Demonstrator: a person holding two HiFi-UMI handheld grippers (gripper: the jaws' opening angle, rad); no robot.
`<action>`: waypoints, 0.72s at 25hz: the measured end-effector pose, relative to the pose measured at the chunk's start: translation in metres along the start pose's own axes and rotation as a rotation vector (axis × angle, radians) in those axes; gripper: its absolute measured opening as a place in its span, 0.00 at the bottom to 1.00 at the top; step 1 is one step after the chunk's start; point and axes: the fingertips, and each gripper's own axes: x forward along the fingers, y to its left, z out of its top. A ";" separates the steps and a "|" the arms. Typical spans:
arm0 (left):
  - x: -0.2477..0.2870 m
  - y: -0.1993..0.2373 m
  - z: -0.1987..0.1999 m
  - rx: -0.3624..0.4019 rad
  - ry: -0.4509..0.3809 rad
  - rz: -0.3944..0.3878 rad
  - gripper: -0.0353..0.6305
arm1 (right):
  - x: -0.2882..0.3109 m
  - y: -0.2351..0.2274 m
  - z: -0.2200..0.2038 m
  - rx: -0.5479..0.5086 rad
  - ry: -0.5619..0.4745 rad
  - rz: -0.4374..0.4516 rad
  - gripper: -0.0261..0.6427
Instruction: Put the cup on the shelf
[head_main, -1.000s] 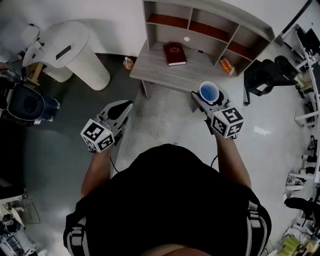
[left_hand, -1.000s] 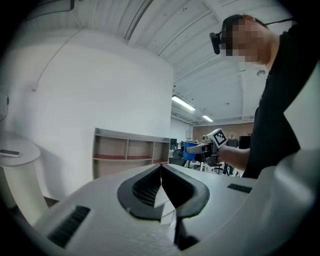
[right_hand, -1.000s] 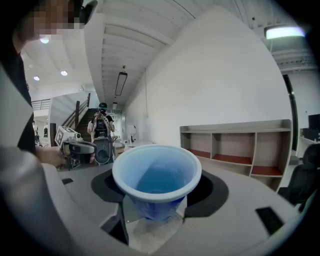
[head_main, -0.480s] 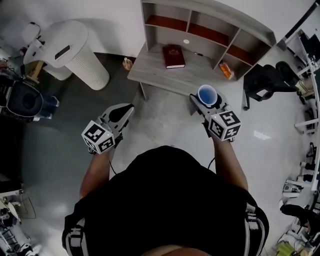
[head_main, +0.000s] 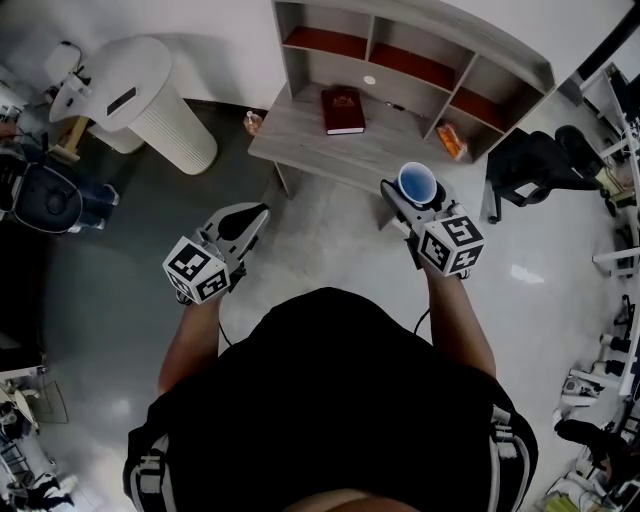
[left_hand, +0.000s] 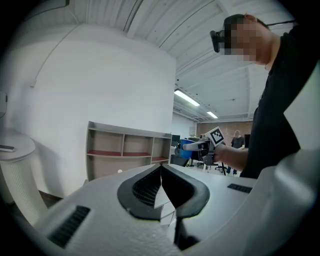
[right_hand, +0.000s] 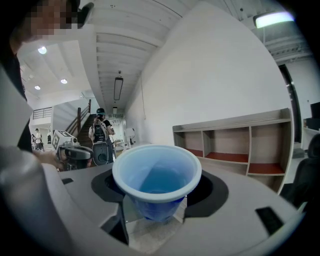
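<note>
Room: pale glossy floor (head_main: 330, 235), white wall behind. We log a grey wooden surface (head_main: 310, 150) against the wall, with a shelf (head_main: 455, 45) standing along its back edge.

Shelf: three open compartments with red-brown bottoms. A small white round item (head_main: 370, 79) lies on the surface in front of the middle compartment.

Surface: a dark red book (head_main: 343, 109) lies flat near the middle, and an orange packet (head_main: 452, 140) sits toward the right end.

Floor items: a white ribbed cylinder (head_main: 160, 115) left of the surface, a small bottle (head_main: 255, 122) by the surface's left end, and a black chair (head_main: 535, 160) to the right.

Left gripper (head_main: 252, 214): held low over the floor, well apart from the surface. In the left gripper view its jaws (left_hand: 161, 170) are pressed together with nothing between them.

Right gripper (head_main: 410, 195): we record its jaws clamped on the cup (head_main: 417, 183). The cup is blue, upright and mouth up. It is carried in the air at the surface's near right edge, apart from the shelf. In the right gripper view the cup (right_hand: 157, 175) sits between the dark pads (right_hand: 212, 192), with the shelf beyond it to the right.
</note>
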 end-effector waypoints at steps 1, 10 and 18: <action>0.005 -0.003 0.001 0.000 -0.001 0.002 0.08 | -0.002 -0.004 -0.001 0.003 0.000 0.002 0.50; 0.049 -0.025 -0.006 -0.038 0.007 -0.021 0.08 | -0.021 -0.042 -0.010 0.021 0.013 0.006 0.50; 0.051 -0.014 -0.009 -0.046 0.018 -0.017 0.08 | -0.003 -0.046 -0.015 0.042 0.018 0.021 0.50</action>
